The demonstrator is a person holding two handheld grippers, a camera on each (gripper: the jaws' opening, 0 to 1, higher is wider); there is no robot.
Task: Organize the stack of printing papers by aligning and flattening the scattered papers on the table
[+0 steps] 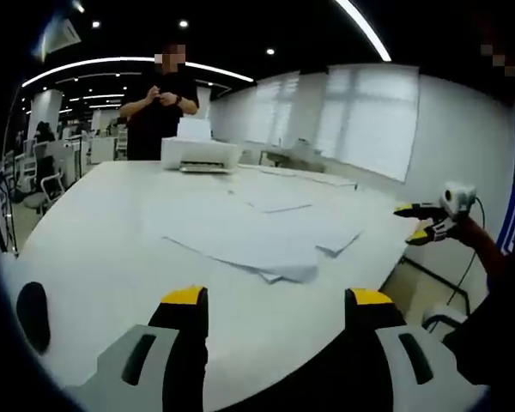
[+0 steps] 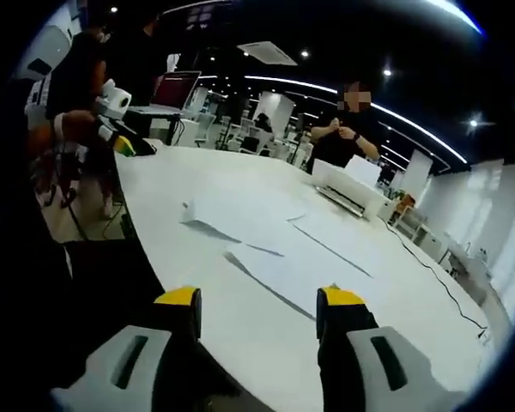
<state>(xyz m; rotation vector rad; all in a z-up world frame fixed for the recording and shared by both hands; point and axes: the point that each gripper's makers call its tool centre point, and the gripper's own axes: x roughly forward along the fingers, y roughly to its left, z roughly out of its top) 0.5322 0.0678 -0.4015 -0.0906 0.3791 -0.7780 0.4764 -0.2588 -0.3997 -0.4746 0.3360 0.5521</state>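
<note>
So far nothing has been gathered: the printing papers [image 1: 266, 227] lie fanned out in loose, overlapping sheets across the middle of the white counter [image 1: 94, 257], corners skewed in different directions, one edge lifting slightly near the front. From the right gripper view the same sheets [image 2: 283, 257] spread away toward a white printer [image 2: 348, 190] at the far end, where a person in dark clothes [image 2: 339, 137] stands with hands together, apart from the work.

Both tools hover short of the paper, touching nothing. The left tool [image 1: 279, 300] has its yellow-tipped jaws standing wide apart with only bare counter between them; the right tool [image 2: 257, 300] is likewise spread and empty. Each appears in the other's view at the counter's edge, so the person seems to be standing at a corner with the mess between the two hands. That bracketing makes sense to me: sheets this thin probably slide rather than lift, so pushing inward from two sides would square them up. I'd judge the task barely begun, with the first move being to bring the tools down to the outer edges of the spread.
</note>
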